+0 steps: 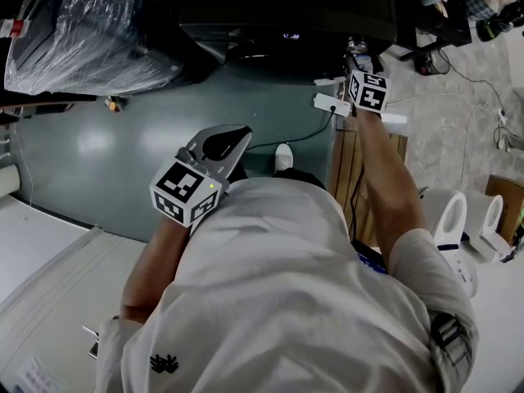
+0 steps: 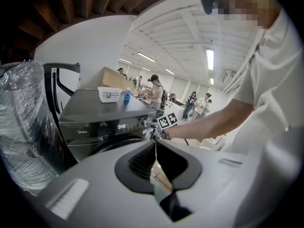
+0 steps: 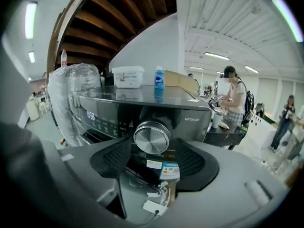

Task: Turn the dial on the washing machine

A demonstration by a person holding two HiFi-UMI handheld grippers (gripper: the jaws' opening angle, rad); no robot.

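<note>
Bright hall; right gripper [image 3: 152, 152] (fingers [image 3: 110, 161] apart) faces dial [image 3: 151, 137].

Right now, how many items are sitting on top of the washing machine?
2. A white tub sits on the top of the washing machine, and a blue bottle stands beside it. A cardboard box behind them may also rest there, but that is unclear.

— Anything before the dial [image 3: 151, 137]?
— Nothing; it stands clear ahead of the right tongs [image 3: 154, 148], jaws spread.
— Sides?
— A plastic-wrapped bundle [image 3: 71, 87] crowds the washing machine [image 3: 190, 115] at its left; the floor [image 1: 123, 154] in front lies open.
</note>
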